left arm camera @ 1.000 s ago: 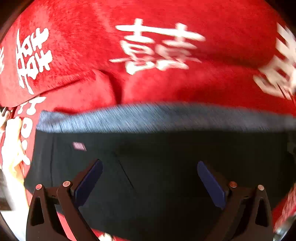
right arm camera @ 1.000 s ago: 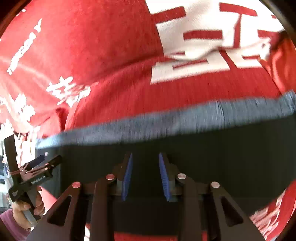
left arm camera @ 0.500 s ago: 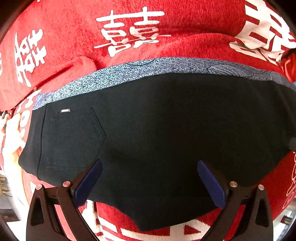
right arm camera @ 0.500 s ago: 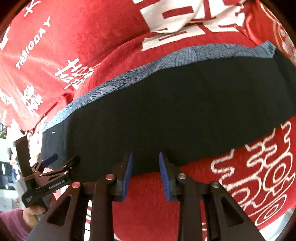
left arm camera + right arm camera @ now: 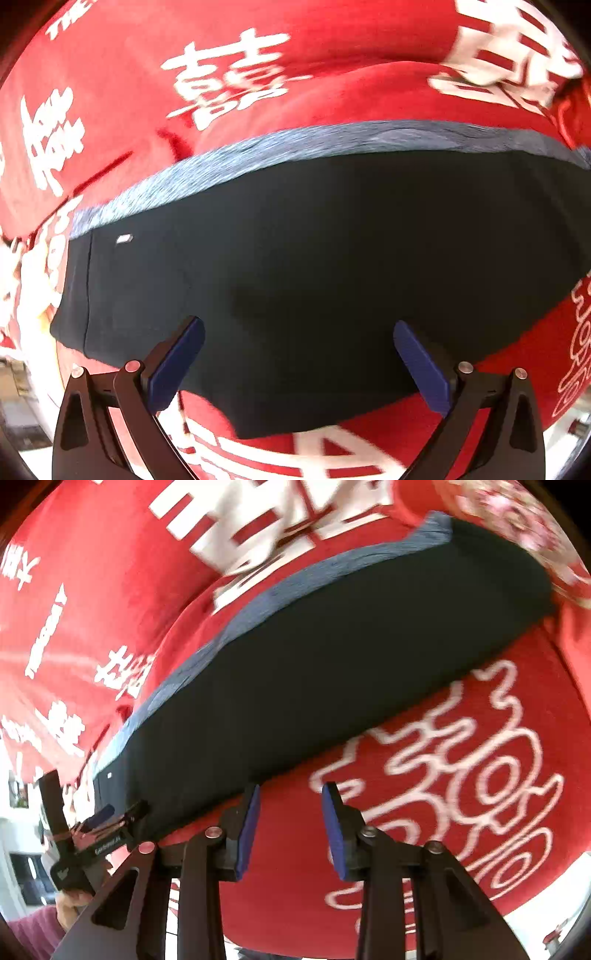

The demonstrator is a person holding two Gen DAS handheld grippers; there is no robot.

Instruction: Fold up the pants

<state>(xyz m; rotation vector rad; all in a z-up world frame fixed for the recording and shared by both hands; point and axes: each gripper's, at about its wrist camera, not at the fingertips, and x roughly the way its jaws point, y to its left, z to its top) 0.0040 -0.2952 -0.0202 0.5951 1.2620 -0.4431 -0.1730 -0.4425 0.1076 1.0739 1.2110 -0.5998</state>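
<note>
Left gripper (image 5: pixel 297 356), jaws spread wide and holding nothing, hovers over the near edge of the black pants (image 5: pixel 325 280), which lie flat as a long folded band on the red blanket (image 5: pixel 229 122); blue pads frame the cloth w/o touching it, as far as can be told. Right gripper (image 5: pixel 290 827), jaws apart by a narrower gap and likewise empty, sits just beside the pants' near edge, over bare blanket. Pants appear already folded lengthwise, w/ a grey-blue patterned lining strip (image 5: pixel 258 155) showing along the far edge and a small label (image 5: pixel 124 239) near the waist end at left. Judged step: next fold, end to end. To do it well, each gripper should approx. pinch both layers at one end, corners matched, then carry that end over level so the lining edge stays aligned; grabbing a single layer would likely pull the fold open. Obstacles: blanket is soft, wrinkled and plush, so a low pinch may catch it along w/ the pants. In the right wrist view the left gripper and the person's hand (image 5: pixel 74 904) stand at the waist end; nothing else lies on the pants.
</note>
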